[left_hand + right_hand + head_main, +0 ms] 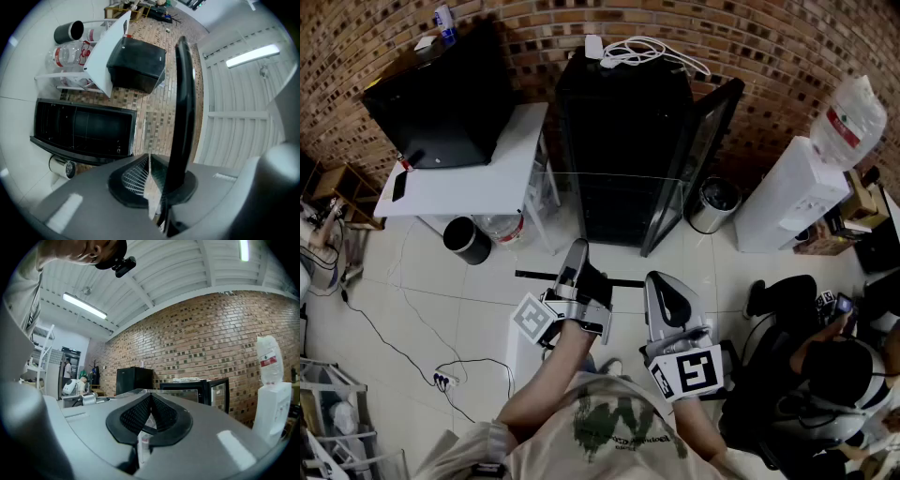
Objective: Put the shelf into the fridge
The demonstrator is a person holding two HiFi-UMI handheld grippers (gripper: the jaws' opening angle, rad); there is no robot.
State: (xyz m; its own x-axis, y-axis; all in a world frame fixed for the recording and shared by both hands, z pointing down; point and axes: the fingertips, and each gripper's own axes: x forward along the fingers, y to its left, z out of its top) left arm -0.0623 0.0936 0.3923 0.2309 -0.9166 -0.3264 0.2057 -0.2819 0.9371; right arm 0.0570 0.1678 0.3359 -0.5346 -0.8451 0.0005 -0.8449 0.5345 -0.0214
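Observation:
A clear glass shelf (609, 202) with a dark edge strip is held flat in front of me, and its far edge reaches toward the black fridge (623, 141). The fridge door (698, 155) stands open on the right. My left gripper (578, 272) is shut on the shelf's near left edge. In the left gripper view the dark strip (183, 103) runs up from the closed jaws (150, 173), with the fridge (82, 129) beyond. My right gripper (670, 305) is shut on the near right edge. The right gripper view shows the thin pane (143, 441) pinched between its pads (150, 416).
Left of the fridge a white table (478, 178) carries a black box (441, 103). Under the table are a black bin (467, 239) and a water bottle (502, 228). A silver bin (712, 202) and a water dispenser (806, 187) stand to the right. A seated person (825, 366) is at lower right.

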